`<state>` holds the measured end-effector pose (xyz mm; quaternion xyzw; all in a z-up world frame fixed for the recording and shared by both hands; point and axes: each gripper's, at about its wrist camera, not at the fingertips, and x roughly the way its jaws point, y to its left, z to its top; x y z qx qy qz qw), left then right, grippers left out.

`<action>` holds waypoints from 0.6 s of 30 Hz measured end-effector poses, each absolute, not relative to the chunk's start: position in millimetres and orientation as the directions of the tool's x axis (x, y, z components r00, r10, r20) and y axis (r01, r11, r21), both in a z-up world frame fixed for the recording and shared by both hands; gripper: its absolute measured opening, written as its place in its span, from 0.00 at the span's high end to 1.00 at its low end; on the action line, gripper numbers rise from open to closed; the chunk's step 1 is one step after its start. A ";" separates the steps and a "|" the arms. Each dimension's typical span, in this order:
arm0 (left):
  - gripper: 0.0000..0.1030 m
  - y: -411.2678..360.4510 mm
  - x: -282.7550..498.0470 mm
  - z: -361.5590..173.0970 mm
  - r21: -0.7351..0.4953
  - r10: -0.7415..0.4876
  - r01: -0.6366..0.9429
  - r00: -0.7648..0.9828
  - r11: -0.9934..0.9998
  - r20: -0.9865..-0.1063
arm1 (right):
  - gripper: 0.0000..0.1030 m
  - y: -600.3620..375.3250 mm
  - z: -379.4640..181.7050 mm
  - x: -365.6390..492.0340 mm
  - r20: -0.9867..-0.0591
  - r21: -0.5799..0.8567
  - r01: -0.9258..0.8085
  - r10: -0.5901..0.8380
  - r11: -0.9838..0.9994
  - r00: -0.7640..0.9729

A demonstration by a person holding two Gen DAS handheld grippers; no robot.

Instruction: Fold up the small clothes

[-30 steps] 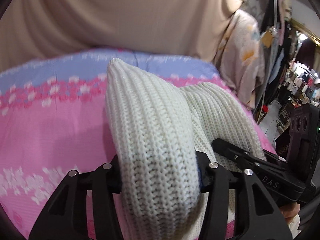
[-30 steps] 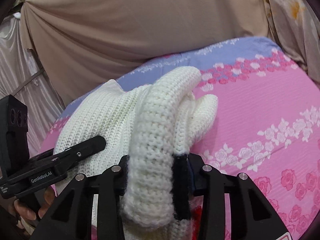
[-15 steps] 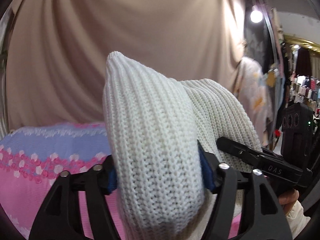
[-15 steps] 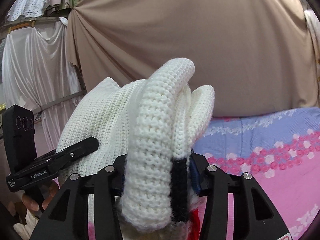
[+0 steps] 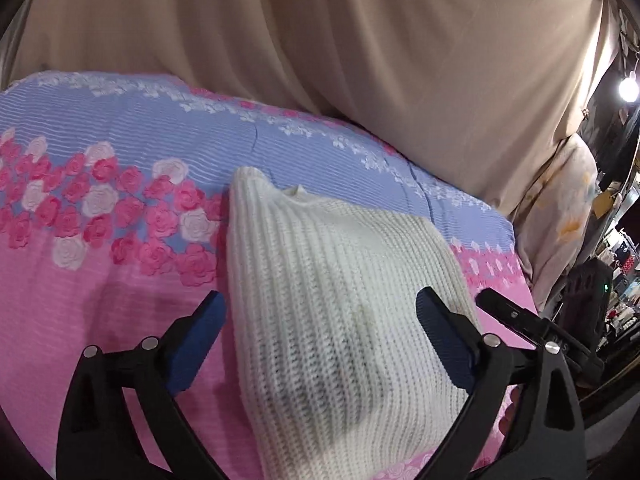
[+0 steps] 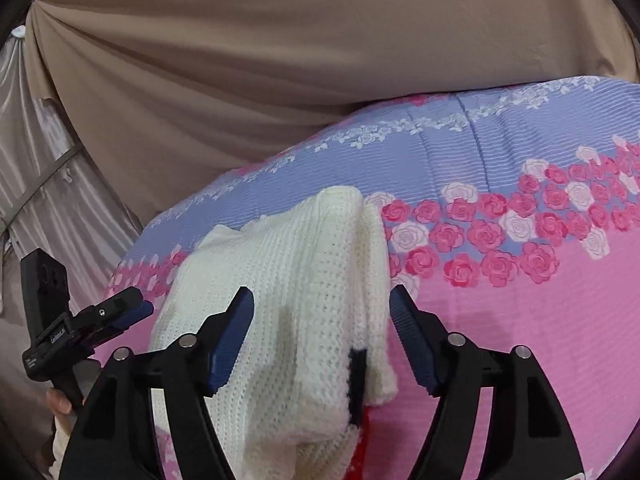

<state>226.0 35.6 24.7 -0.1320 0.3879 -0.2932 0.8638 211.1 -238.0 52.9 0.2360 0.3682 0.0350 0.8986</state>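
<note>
A folded cream knit sweater [image 5: 332,300] lies on the pink and blue rose-print bedspread [image 5: 100,200]. My left gripper [image 5: 320,312] straddles its near left part, jaws opening wide, blue pads clear of the knit. In the right wrist view the same sweater [image 6: 288,288] shows a black and red patch near its lower edge. My right gripper [image 6: 322,314] straddles that end, jaws also opening, pads off the fabric. Each view shows the other gripper beside the sweater: the right one [image 5: 520,320], and the left one [image 6: 100,316] held by a hand.
A beige draped curtain [image 5: 360,60] backs the bed. Pale hanging fabric [image 5: 560,216] and a dim shop area with a lamp [image 5: 628,88] lie to the right. Silvery curtains [image 6: 40,184] hang on the left. Bedspread [image 6: 520,320] stretches right of the sweater.
Both grippers carried the sweater up, then down onto the bedspread. Their jaws went from pinching the knit to standing apart, and the sweater now rests flat.
</note>
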 end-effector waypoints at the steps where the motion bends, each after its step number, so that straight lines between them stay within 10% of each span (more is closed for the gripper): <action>1: 0.10 29.7 231.4 19.6 -0.449 -0.605 0.405 0.512 0.796 -0.610 | 0.30 -233.2 42.7 222.0 -0.678 0.440 0.125 0.238 0.889 0.696; 6: 0.39 14.0 233.1 8.6 -0.377 -0.561 0.423 0.514 0.824 -0.649 | 0.73 -216.1 42.8 238.4 -0.674 0.398 0.067 0.242 0.915 0.698; 10: 0.60 15.2 220.2 33.7 -0.320 -0.558 0.464 0.594 0.826 -0.580 | 0.75 -207.8 80.4 219.0 -0.555 0.362 -0.002 0.218 0.932 0.803; 14: 0.56 3.5 227.1 17.3 -0.199 -0.452 0.432 0.627 0.880 -0.635 | 0.68 -225.9 20.7 242.7 -0.698 0.345 0.105 0.180 0.932 0.694; 18: 0.51 1.2 210.0 21.1 -0.141 -0.402 0.414 0.656 0.899 -0.639 | 0.59 -246.3 27.5 223.2 -0.646 0.451 0.143 0.211 0.881 0.734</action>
